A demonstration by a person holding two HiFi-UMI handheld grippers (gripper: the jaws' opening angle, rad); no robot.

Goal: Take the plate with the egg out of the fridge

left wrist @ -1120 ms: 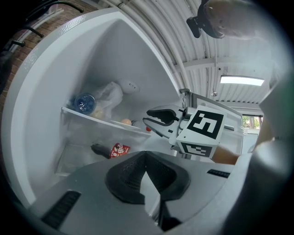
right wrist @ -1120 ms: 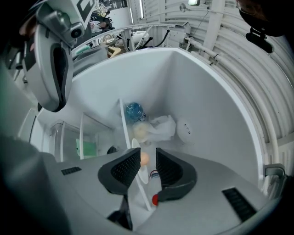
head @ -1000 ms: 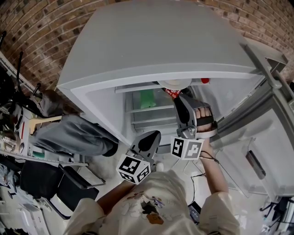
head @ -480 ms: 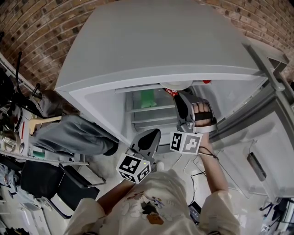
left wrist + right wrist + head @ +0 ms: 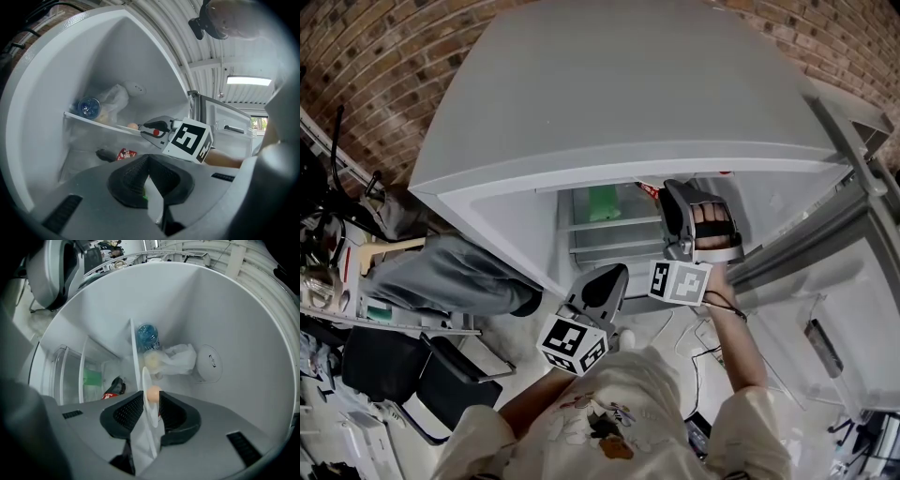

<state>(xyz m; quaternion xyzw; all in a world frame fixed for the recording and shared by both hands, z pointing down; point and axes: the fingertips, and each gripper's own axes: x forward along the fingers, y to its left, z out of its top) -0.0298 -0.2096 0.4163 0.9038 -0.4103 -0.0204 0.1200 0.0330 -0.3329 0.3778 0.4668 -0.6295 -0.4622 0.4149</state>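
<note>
A small white plate [image 5: 146, 379] with a tan egg [image 5: 153, 393] on it rests on the fridge's upper glass shelf [image 5: 133, 352]. My right gripper [image 5: 150, 396] is inside the fridge, open, its jaws straddling the plate's near rim, one above and one below. In the left gripper view the egg [image 5: 133, 125] lies just beyond the right gripper [image 5: 152, 129]. The head view shows the right gripper [image 5: 675, 202] reaching under the fridge's top. My left gripper [image 5: 605, 281] hangs shut and empty in front of the fridge, lower left of the right one.
On the same shelf lie a blue-capped bottle [image 5: 146, 336] and a plastic bag [image 5: 173, 359]. A red-labelled cola bottle [image 5: 112, 389] and a green item [image 5: 92, 379] sit below. The fridge door [image 5: 825, 281] stands open at right. A seated person's legs [image 5: 450, 272] are at left.
My right gripper has pushed a little deeper into the fridge, up to the plate. The left gripper has stayed where it was.
</note>
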